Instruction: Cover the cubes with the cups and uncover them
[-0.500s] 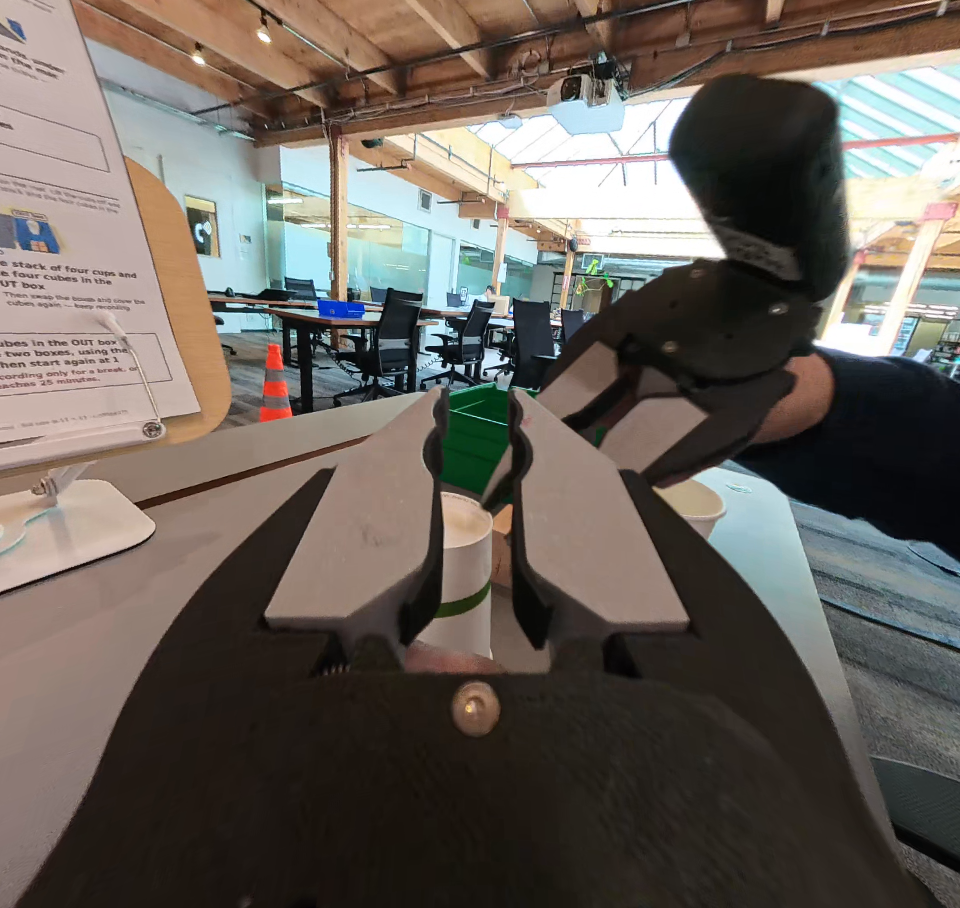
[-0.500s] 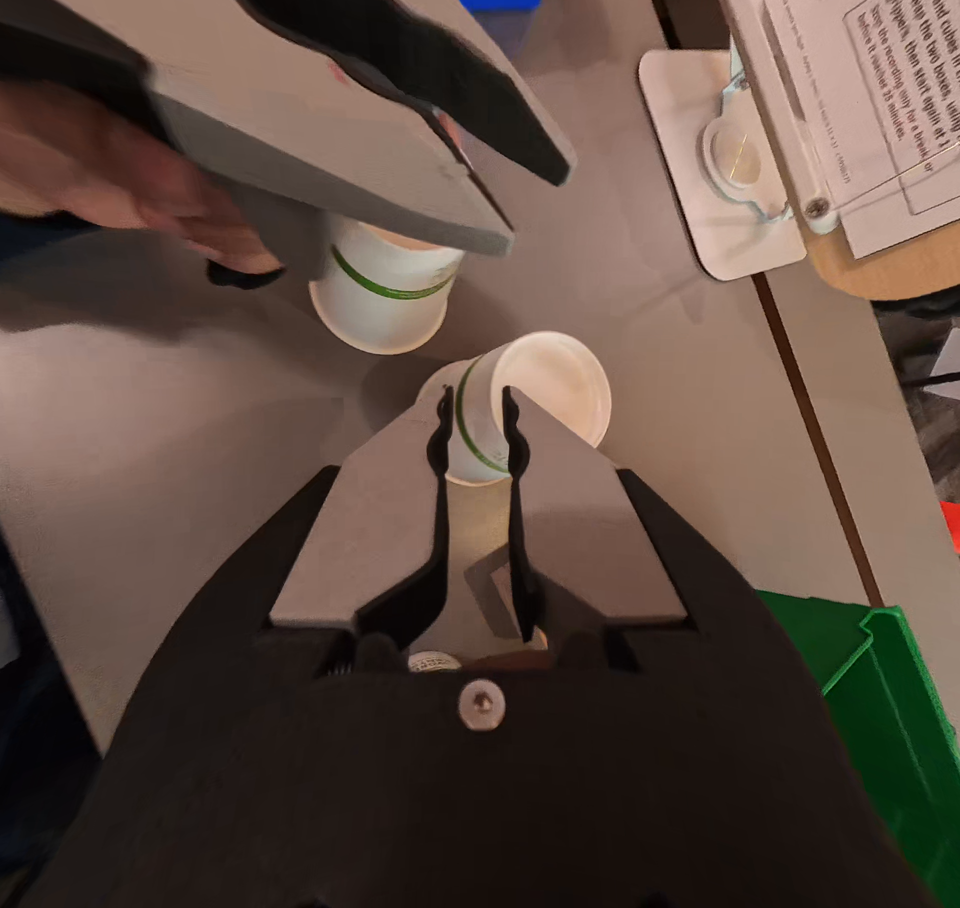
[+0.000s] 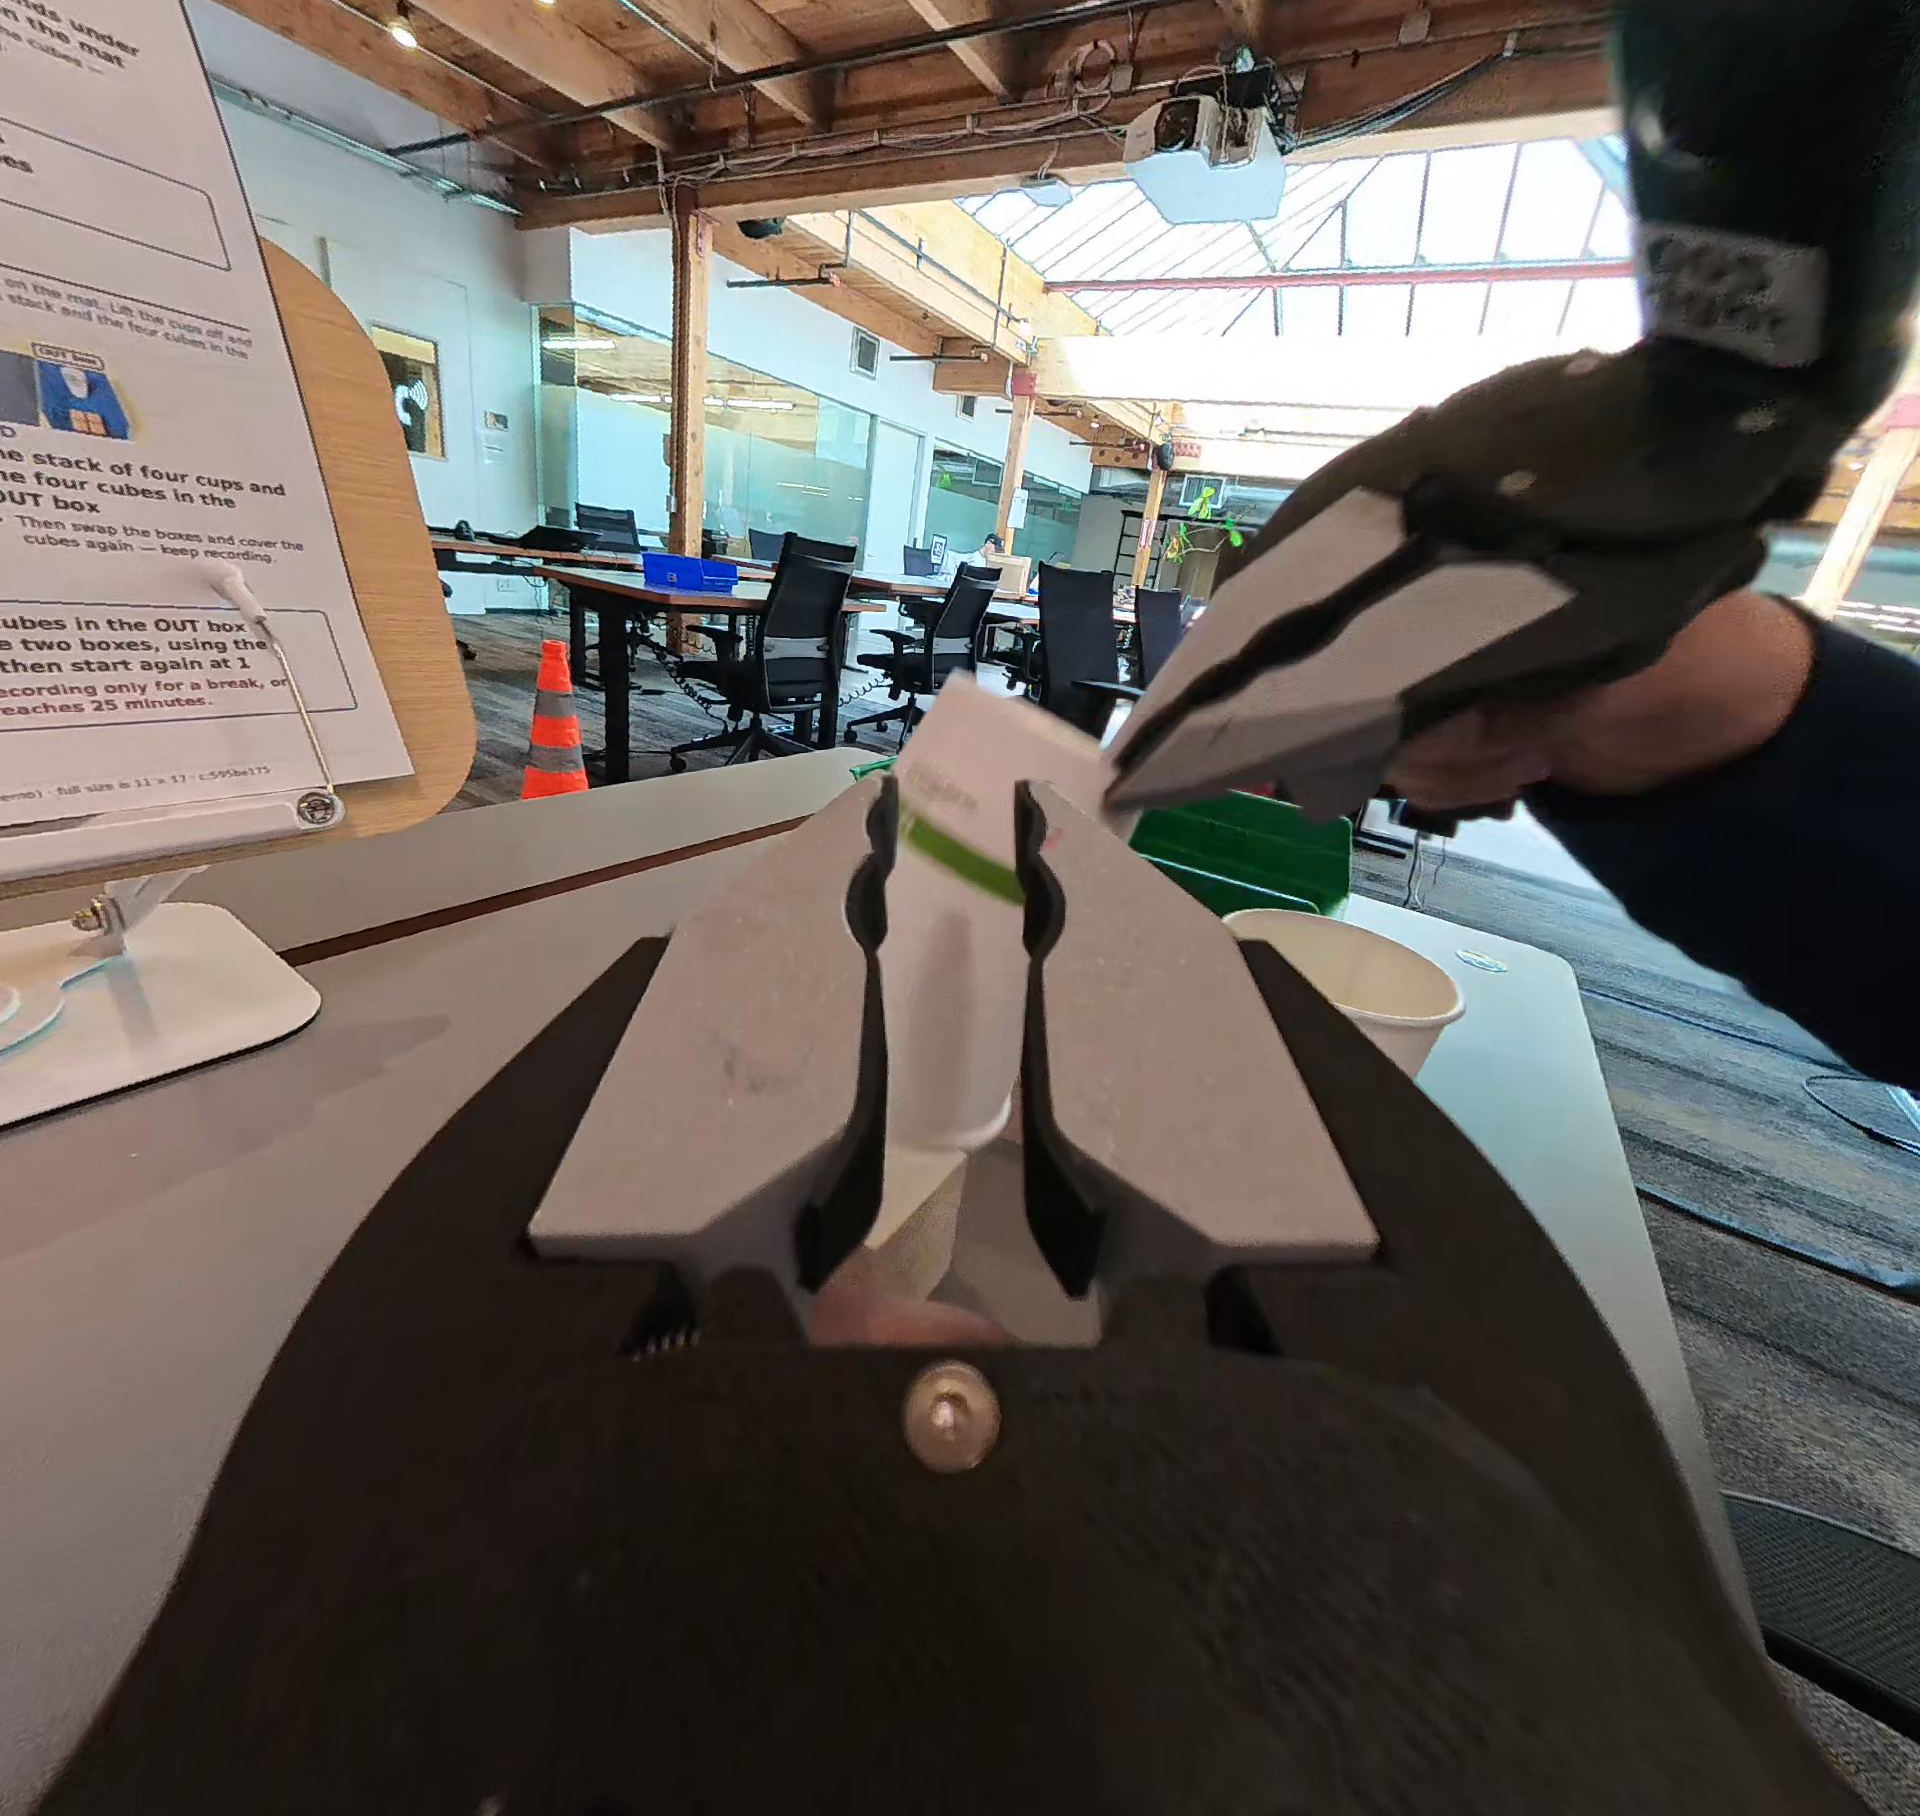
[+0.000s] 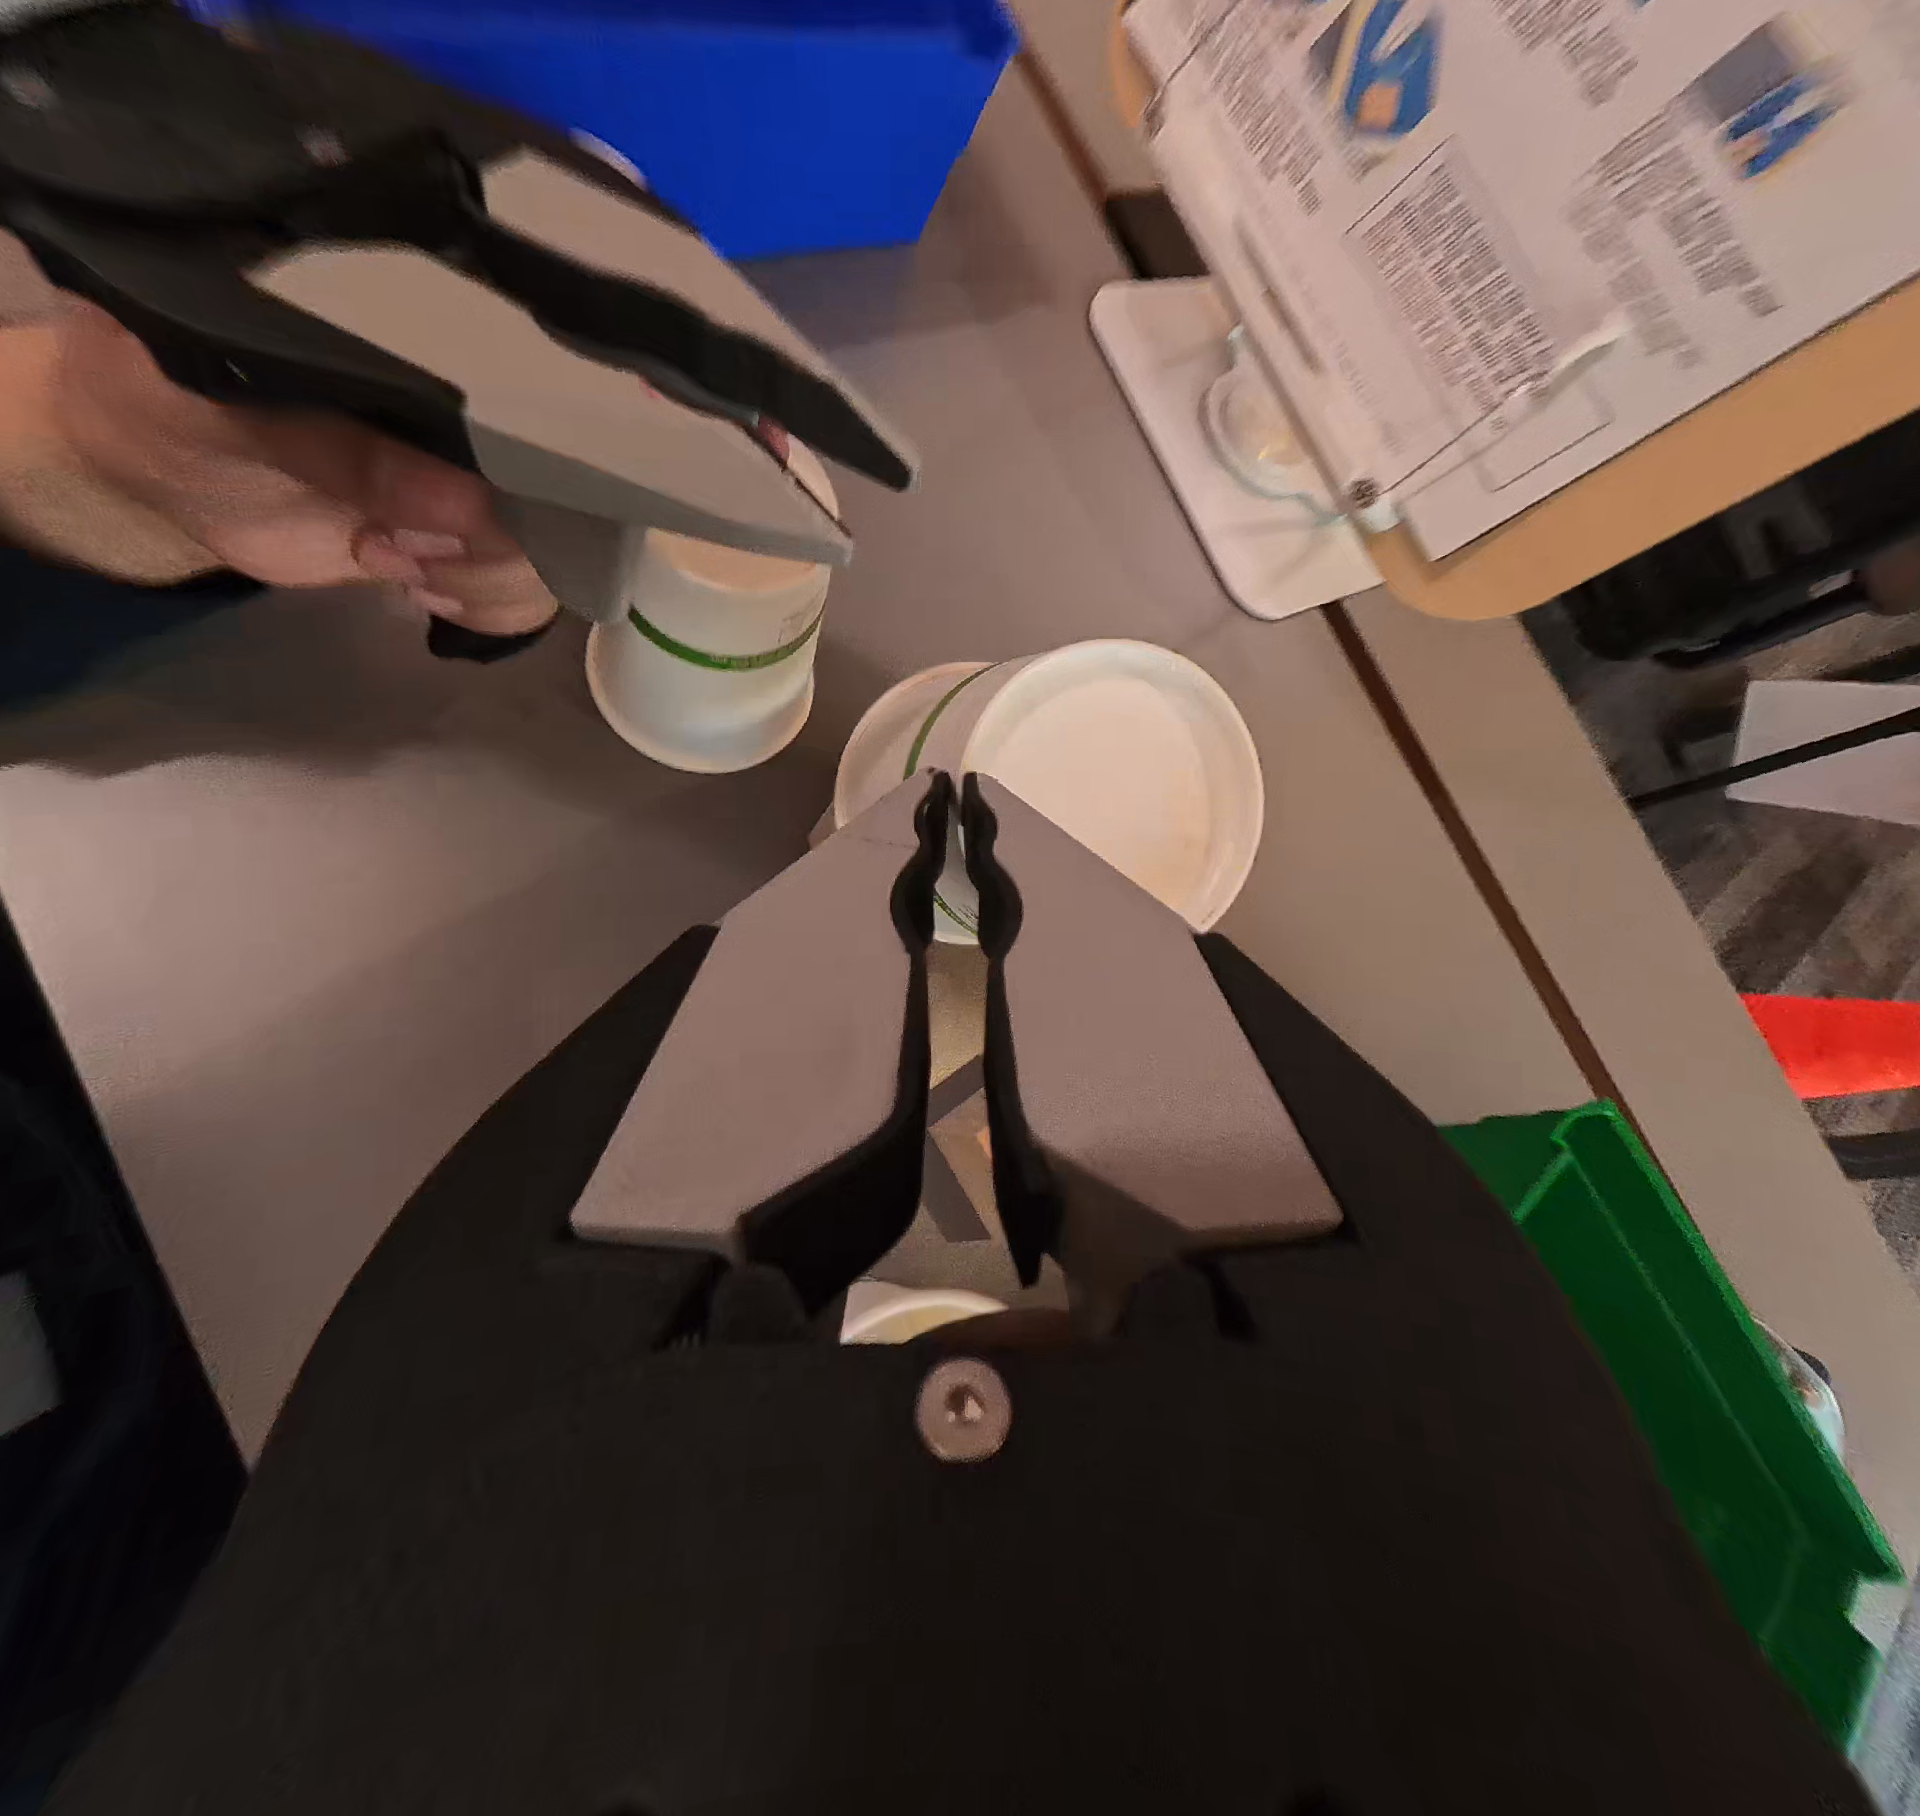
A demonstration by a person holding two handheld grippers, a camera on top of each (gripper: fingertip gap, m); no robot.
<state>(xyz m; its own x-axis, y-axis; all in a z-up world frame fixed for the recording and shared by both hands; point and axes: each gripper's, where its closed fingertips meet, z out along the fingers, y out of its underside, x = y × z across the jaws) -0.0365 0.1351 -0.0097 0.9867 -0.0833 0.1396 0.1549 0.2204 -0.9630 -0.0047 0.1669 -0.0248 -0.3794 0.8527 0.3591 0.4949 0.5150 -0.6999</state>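
Left wrist view: half a second ago the right gripper [image 3: 1117,795] hung tips-down just behind the left fingers, and the cup seen between them stood straight with its green band level. Now the right gripper sits higher, toward the table's right edge. Its tips meet at the upper corner of a tilted cup [image 3: 987,758], a white paper cup whose band slants across the gap. The left gripper [image 3: 954,810] has its jaws a little apart, much as before, and I see white paper through the gap but no pad pressing on it. An open cup [image 3: 1351,977] stands mouth-up near the right edge of the table [image 3: 416,1039], just in front of the green bin [image 3: 1236,852].

Right wrist view: earlier these jaws stood apart astride the cup's wall. Now they are clenched on that thin wall, and the tilted cup [image 4: 1112,779] shows larger, with its round white end facing up. This view alone shows the upside-down cup [image 4: 717,686], rim on the table near the blue bin [image 4: 623,52], with the left gripper's fingers [image 4: 644,478] lying over its top rather than around it. The open cup by the green bin shows only in the other view.
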